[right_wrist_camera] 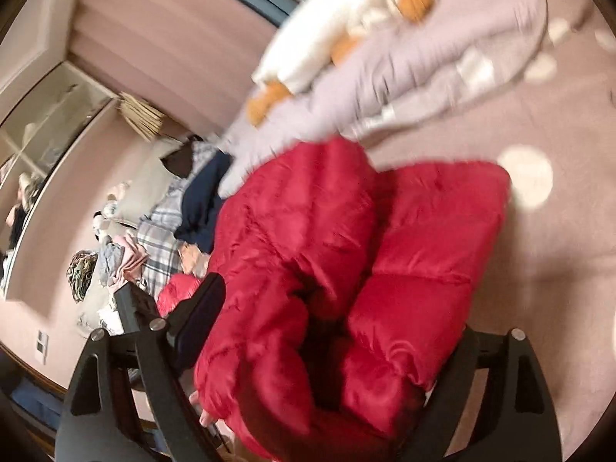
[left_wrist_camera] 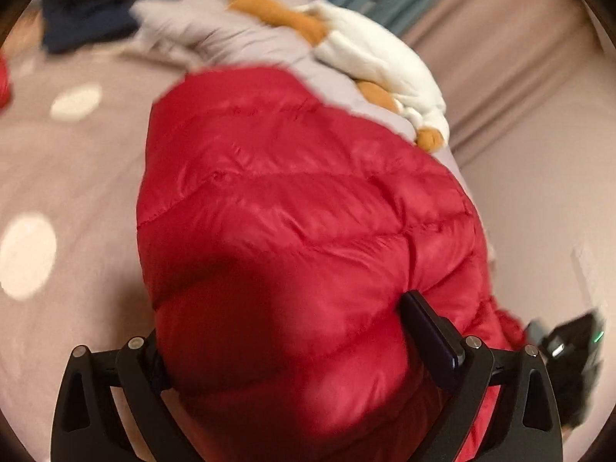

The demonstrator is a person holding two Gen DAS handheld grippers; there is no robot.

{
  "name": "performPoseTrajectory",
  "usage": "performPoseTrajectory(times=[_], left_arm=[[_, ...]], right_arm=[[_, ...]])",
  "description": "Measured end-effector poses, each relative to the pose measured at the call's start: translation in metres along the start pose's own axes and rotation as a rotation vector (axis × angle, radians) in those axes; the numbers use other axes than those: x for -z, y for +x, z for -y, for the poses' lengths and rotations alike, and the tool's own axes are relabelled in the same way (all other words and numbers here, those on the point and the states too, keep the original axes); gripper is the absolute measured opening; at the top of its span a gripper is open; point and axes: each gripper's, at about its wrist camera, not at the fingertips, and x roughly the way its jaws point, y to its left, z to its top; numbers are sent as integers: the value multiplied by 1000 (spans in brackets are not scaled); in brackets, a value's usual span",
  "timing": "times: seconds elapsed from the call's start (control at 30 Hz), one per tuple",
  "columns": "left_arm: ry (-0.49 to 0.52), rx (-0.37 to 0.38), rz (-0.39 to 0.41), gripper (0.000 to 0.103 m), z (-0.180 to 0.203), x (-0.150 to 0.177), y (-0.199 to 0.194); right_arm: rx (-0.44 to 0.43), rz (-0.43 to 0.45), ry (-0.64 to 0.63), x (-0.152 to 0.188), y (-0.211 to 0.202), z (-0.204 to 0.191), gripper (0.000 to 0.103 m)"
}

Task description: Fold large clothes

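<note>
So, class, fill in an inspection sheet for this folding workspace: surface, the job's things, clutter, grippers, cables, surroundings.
Surface: pink bedspread with pale dots.
Job's things: red puffer jacket, bundled up on the bedspread.
Clutter: white and orange plush toy on a lilac pillow; navy garment; heap of mixed clothes beside the bed.
Grippers: left gripper and right gripper both have jacket between wide jaws; grip unclear.
Cables: nothing seen.
Surroundings: pink curtain, wall mirror.

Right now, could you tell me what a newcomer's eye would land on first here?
The glossy red puffer jacket fills the centre of both views, bunched on the pinkish bed cover. Behind it, a white and orange plush toy lies on a lilac pillow.
</note>
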Motion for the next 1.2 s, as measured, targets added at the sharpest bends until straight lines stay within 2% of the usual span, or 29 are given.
performPoseTrajectory(times=[0.03,0.1,0.17,0.23,0.3,0.37,0.5,0.53,0.6,0.63,0.67,0.77,0.8,0.87,0.9,0.97,1.07,1.13,1.2], left_arm=[[-37,20,5,99,-7,-3,-6],[-62,-14,46,99,-15,-5,-24],[-34,-133,128,99,-14,-6,-48],[8,-233,195,99,-8,-4,-68],[53,-281,226,99,1,-1,-83],[84,-271,256,99,8,4,-98],[125,-190,331,99,18,15,-122],[123,-178,357,95,24,14,-124],[152,-166,373,82,33,15,-131],[165,-170,367,73,34,11,-126],[175,-189,352,64,38,7,-113],[195,-294,288,48,34,5,-84],[200,-310,278,47,35,7,-78],[217,-290,252,47,32,9,-62],[232,-295,225,47,31,10,-51],[245,-365,151,47,24,12,-20],[239,-441,113,48,10,18,11],[227,-433,106,49,3,18,17],[228,-429,103,49,2,17,14]], right_arm=[[12,-2,-8,1,3,-1,90],[58,6,-56,4,4,-10,93],[80,24,-98,6,1,-19,99],[98,44,-133,6,-3,-26,100],[134,62,-153,5,-8,-30,101],[185,105,-167,0,-16,-31,101],[266,229,-203,0,-43,-38,102],[255,262,-225,1,-51,-42,102],[213,288,-265,3,-59,-48,100],[197,288,-292,3,-59,-51,94],[202,281,-308,4,-56,-54,81],[233,231,-296,1,-39,-51,55],[232,209,-290,1,-33,-50,49],[239,162,-284,1,-18,-48,29],[241,146,-298,3,-13,-49,27],[262,119,-321,8,0,-49,26],[389,7,-295,11,37,-31,22],[418,-87,-250,15,63,-10,24],[438,-121,-243,20,81,3,24]])
